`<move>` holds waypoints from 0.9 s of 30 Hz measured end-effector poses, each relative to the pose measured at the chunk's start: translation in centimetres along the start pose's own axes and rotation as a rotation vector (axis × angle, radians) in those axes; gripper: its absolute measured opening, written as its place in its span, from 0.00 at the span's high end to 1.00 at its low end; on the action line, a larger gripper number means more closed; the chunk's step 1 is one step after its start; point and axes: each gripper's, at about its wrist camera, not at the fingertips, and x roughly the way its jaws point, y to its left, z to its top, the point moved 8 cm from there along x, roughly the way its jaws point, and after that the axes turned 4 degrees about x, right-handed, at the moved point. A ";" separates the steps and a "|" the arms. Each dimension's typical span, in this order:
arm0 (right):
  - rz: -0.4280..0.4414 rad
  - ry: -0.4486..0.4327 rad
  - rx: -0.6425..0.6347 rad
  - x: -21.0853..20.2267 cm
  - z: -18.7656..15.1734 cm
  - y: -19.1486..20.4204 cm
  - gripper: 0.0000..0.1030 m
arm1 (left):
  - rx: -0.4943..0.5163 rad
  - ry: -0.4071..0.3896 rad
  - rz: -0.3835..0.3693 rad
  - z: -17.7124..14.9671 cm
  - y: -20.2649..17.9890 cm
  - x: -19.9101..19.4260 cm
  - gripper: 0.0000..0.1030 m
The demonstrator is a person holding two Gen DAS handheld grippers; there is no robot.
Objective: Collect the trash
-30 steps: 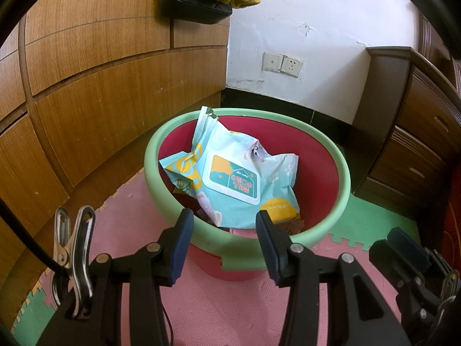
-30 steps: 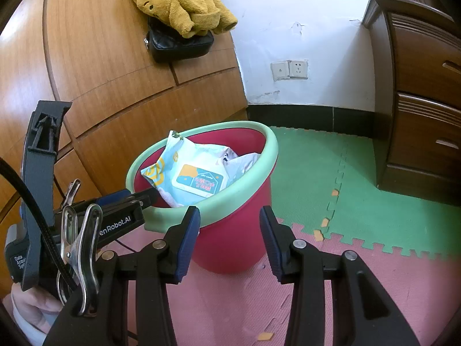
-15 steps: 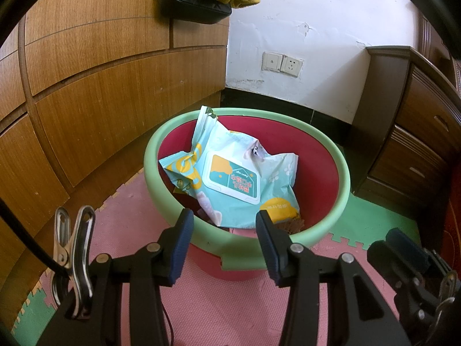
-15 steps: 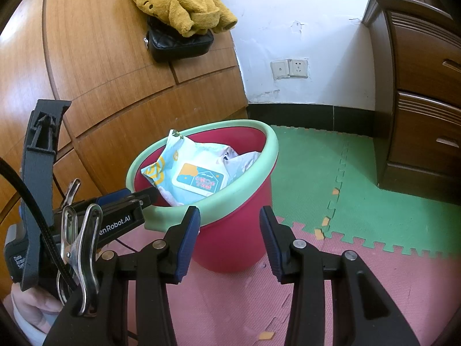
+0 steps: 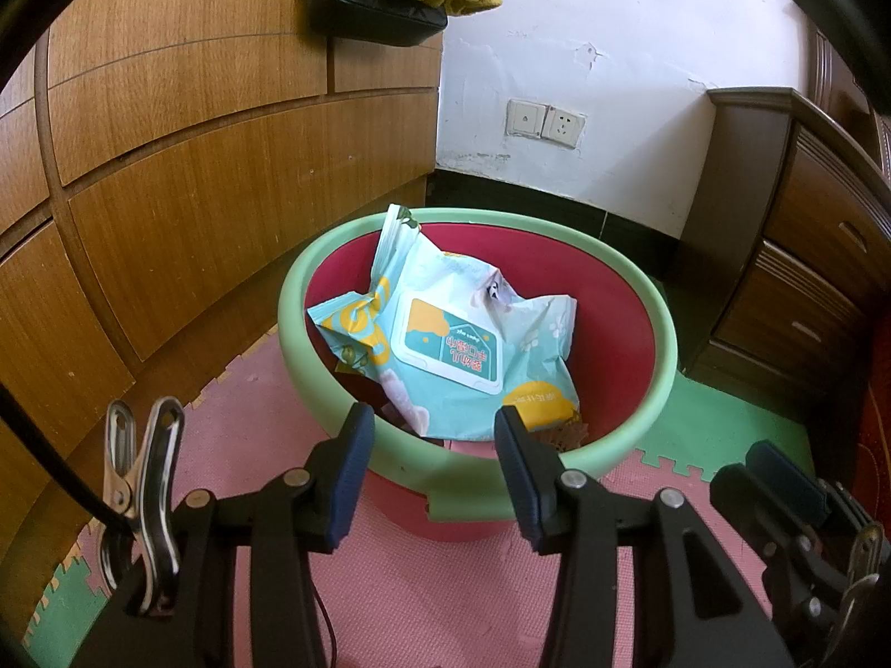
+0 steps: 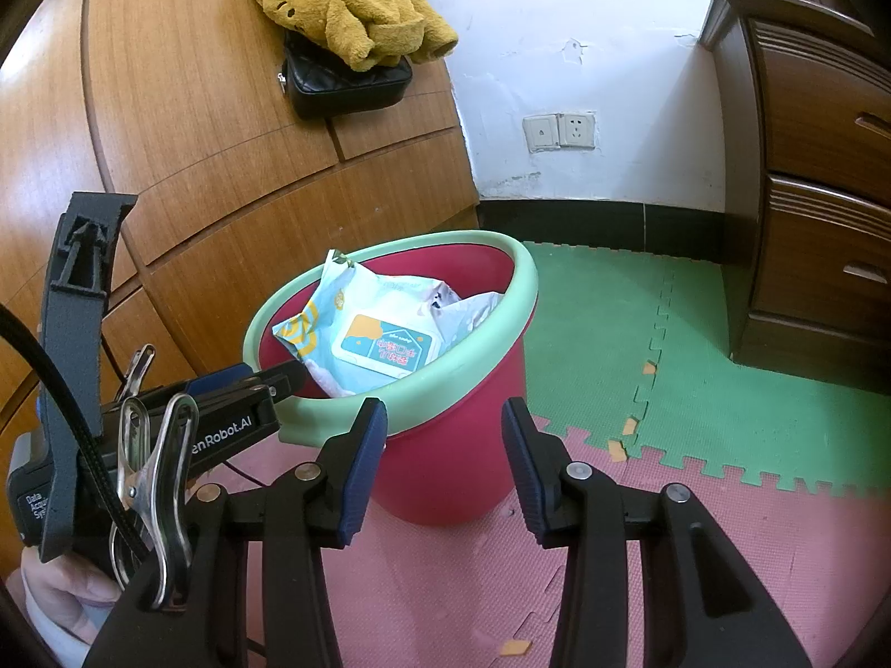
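A red bucket with a pale green rim (image 5: 662, 334) (image 6: 490, 345) stands on the foam floor mats. A crumpled teal and white wet-wipe pack (image 5: 451, 334) (image 6: 378, 334) lies inside it, label up, over other scraps. My left gripper (image 5: 434, 445) hovers just short of the bucket's near rim, open, with nothing between its fingers. In the right wrist view the left gripper (image 6: 281, 381) reaches the rim from the left. My right gripper (image 6: 444, 428) is open and empty in front of the bucket's outer wall, and it also shows in the left wrist view's lower right (image 5: 763, 473). Small orange scraps (image 6: 629, 426) lie on the mats.
Wooden cabinet panels (image 5: 195, 195) rise on the left, with a black handbag (image 6: 345, 83) and a yellow cloth (image 6: 345, 5) hanging there. A dark chest of drawers (image 6: 818, 195) stands on the right. Wall sockets (image 6: 559, 131) sit behind. Pink and green mats (image 6: 724, 389) cover the floor.
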 end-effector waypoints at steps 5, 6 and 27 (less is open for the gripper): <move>-0.001 0.000 0.002 0.0 0.0 0.0 0.57 | -0.001 0.001 0.001 0.0 0.1 0.0 0.54; 0.000 0.000 0.001 0.0 0.1 0.0 0.57 | -0.001 0.001 0.001 0.0 0.1 0.1 0.54; 0.001 0.002 0.002 0.0 -0.1 -0.1 0.57 | 0.000 0.010 0.012 -0.1 0.5 0.3 0.54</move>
